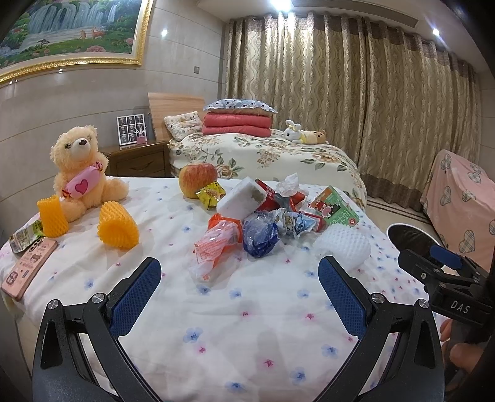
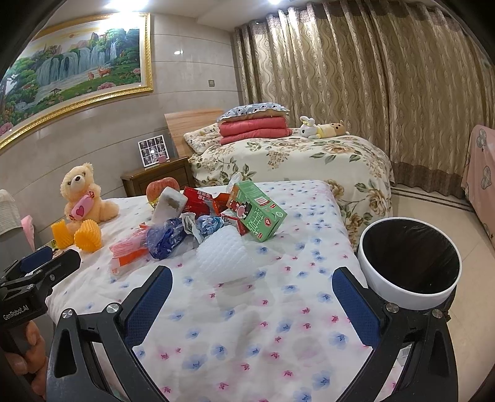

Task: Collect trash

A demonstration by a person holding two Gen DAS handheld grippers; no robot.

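Bedroom interior. Wall [image 2: 191,102] clad in grey glossy panels; a gold-framed waterfall painting [image 2: 71,74] hangs on it. Full-height beige patterned curtains [image 1: 355,92] cover the far side, drawn closed. Recessed ceiling lights [image 1: 280,3] are lit. Far bed [image 1: 266,154] has a wooden headboard [image 1: 173,108] and floral cover, with folded red quilts [image 1: 236,123] and a pillow stacked on it. Wooden nightstand [image 1: 139,159] stands beside it, carrying a photo frame [image 1: 131,130]. Floor [image 2: 433,204] is pale glossy tile. Pink heart-patterned cover [image 1: 461,198] drapes furniture at right.
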